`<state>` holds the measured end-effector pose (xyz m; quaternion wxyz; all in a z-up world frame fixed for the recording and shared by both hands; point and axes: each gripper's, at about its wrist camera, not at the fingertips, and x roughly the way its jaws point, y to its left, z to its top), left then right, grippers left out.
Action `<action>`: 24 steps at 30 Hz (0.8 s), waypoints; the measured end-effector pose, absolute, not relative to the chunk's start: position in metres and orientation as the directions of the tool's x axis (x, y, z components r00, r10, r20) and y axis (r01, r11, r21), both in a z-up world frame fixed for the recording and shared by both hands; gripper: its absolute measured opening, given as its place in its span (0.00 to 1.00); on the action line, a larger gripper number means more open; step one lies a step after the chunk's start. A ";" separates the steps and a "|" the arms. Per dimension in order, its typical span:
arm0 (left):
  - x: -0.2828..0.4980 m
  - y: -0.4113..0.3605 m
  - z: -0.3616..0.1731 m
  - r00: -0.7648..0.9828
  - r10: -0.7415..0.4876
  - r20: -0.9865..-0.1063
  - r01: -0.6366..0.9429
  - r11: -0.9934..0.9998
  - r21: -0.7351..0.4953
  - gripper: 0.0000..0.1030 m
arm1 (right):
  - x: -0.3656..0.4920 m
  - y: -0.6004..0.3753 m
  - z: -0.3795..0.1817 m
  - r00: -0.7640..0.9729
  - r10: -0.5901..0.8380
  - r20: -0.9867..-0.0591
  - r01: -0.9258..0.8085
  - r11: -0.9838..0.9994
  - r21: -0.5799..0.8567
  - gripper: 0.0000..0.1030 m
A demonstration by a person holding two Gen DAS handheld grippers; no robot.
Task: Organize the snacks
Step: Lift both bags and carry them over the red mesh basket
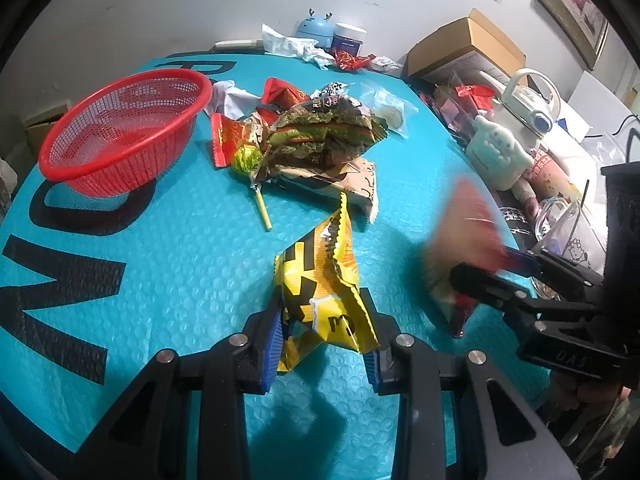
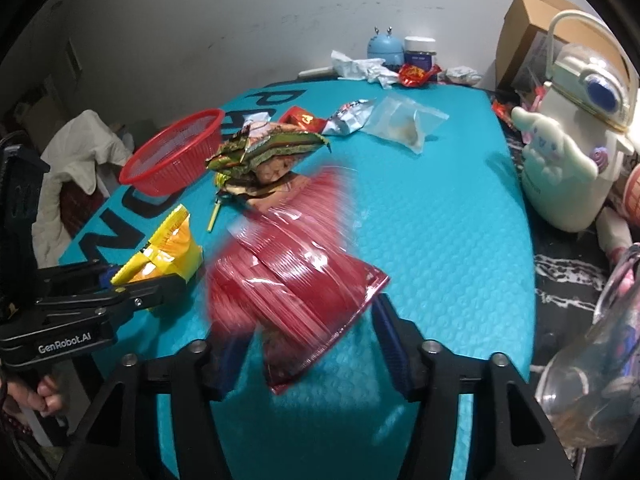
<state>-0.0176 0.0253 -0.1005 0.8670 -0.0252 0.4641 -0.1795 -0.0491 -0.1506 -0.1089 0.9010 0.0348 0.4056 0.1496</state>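
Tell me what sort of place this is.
Probably a lived-in home room: a teal mat strewn with snacks beside a red basket, a cartoon-shaped bottle, framed pictures and a cardboard box.

Legible marking: "GenRobot.AI", white print on the black body of the left gripper (image 2: pixel 160 280). "DAS" embossed on the right gripper (image 1: pixel 472 276) body. Large black letters on the teal mat (image 1: pixel 180 260) along the table's left edge: "N", "O", partly covered. Snack wrapper print unreadable.
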 end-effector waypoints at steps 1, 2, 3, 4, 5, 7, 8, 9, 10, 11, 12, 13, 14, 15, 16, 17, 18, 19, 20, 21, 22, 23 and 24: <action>-0.018 0.026 -0.100 0.506 -0.335 -0.795 0.285 0.935 -0.213 0.32 | -0.046 -0.151 -0.111 0.618 0.302 -0.726 -0.239 0.952 0.192 0.61; -0.017 0.027 -0.100 0.507 -0.333 -0.795 0.281 0.936 -0.213 0.32 | -0.044 -0.151 -0.113 0.614 0.303 -0.729 -0.237 0.951 0.197 0.63; -0.017 0.027 -0.100 0.507 -0.331 -0.795 0.278 0.937 -0.213 0.32 | -0.042 -0.151 -0.114 0.612 0.303 -0.731 -0.234 0.952 0.199 0.64; -0.016 0.028 -0.100 0.506 -0.332 -0.796 0.276 0.937 -0.215 0.32 | -0.039 -0.150 -0.115 0.609 0.300 -0.734 -0.230 0.953 0.199 0.67; -0.015 0.028 -0.100 0.505 -0.333 -0.796 0.274 0.937 -0.218 0.32 | -0.036 -0.149 -0.116 0.605 0.301 -0.737 -0.231 0.952 0.199 0.69; -0.013 0.029 -0.100 0.506 -0.333 -0.796 0.272 0.937 -0.218 0.32 | -0.030 -0.145 -0.116 0.601 0.311 -0.736 -0.250 0.948 0.197 0.74; -0.011 0.029 -0.099 0.507 -0.332 -0.795 0.271 0.937 -0.219 0.32 | -0.028 -0.143 -0.115 0.603 0.313 -0.734 -0.260 0.947 0.190 0.75; -0.010 0.029 -0.099 0.507 -0.332 -0.795 0.269 0.938 -0.220 0.32 | -0.026 -0.141 -0.114 0.603 0.313 -0.733 -0.270 0.945 0.182 0.75; -0.009 0.030 -0.099 0.507 -0.332 -0.795 0.267 0.938 -0.221 0.32 | -0.024 -0.139 -0.115 0.603 0.310 -0.735 -0.277 0.945 0.172 0.76; -0.007 0.030 -0.099 0.506 -0.332 -0.796 0.266 0.938 -0.222 0.32 | -0.022 -0.138 -0.115 0.602 0.305 -0.738 -0.279 0.946 0.163 0.77; -0.004 0.030 -0.099 0.505 -0.333 -0.796 0.265 0.938 -0.224 0.32 | -0.020 -0.137 -0.116 0.602 0.299 -0.741 -0.280 0.947 0.156 0.77; -0.002 0.030 -0.099 0.504 -0.334 -0.797 0.265 0.938 -0.225 0.32 | -0.019 -0.136 -0.117 0.601 0.297 -0.742 -0.280 0.948 0.153 0.77; -0.001 0.030 -0.099 0.503 -0.335 -0.797 0.266 0.937 -0.226 0.32 | -0.017 -0.136 -0.118 0.599 0.295 -0.745 -0.279 0.948 0.152 0.77; 0.001 0.030 -0.100 0.501 -0.337 -0.797 0.268 0.936 -0.228 0.32 | -0.015 -0.136 -0.119 0.599 0.293 -0.746 -0.277 0.949 0.151 0.77; 0.003 0.030 -0.100 0.500 -0.339 -0.797 0.270 0.935 -0.229 0.32 | -0.014 -0.136 -0.120 0.600 0.293 -0.745 -0.277 0.949 0.149 0.77; 0.005 0.030 -0.100 0.496 -0.342 -0.798 0.273 0.934 -0.230 0.32 | -0.014 -0.135 -0.122 0.601 0.290 -0.745 -0.281 0.949 0.143 0.74; 0.006 0.029 -0.101 0.493 -0.346 -0.798 0.277 0.932 -0.233 0.32 | -0.014 -0.135 -0.122 0.602 0.289 -0.745 -0.284 0.949 0.138 0.70; 0.007 0.029 -0.101 0.492 -0.349 -0.798 0.280 0.931 -0.235 0.32 | -0.014 -0.134 -0.122 0.604 0.284 -0.745 -0.285 0.950 0.131 0.62; 0.008 0.028 -0.101 0.490 -0.351 -0.798 0.284 0.930 -0.235 0.32 | -0.014 -0.133 -0.122 0.607 0.283 -0.743 -0.286 0.950 0.128 0.59; 0.008 0.027 -0.101 0.488 -0.353 -0.798 0.287 0.929 -0.235 0.32 | -0.014 -0.133 -0.122 0.610 0.283 -0.740 -0.286 0.950 0.127 0.57; 0.009 0.027 -0.101 0.487 -0.356 -0.797 0.290 0.927 -0.237 0.32 | -0.013 -0.133 -0.122 0.611 0.284 -0.739 -0.287 0.949 0.127 0.54; 0.009 0.027 -0.101 0.487 -0.359 -0.796 0.293 0.926 -0.239 0.32 | -0.014 -0.133 -0.121 0.614 0.285 -0.736 -0.288 0.949 0.128 0.52; 0.009 0.027 -0.101 0.486 -0.361 -0.796 0.294 0.925 -0.240 0.32 | -0.015 -0.132 -0.120 0.619 0.285 -0.731 -0.287 0.949 0.127 0.51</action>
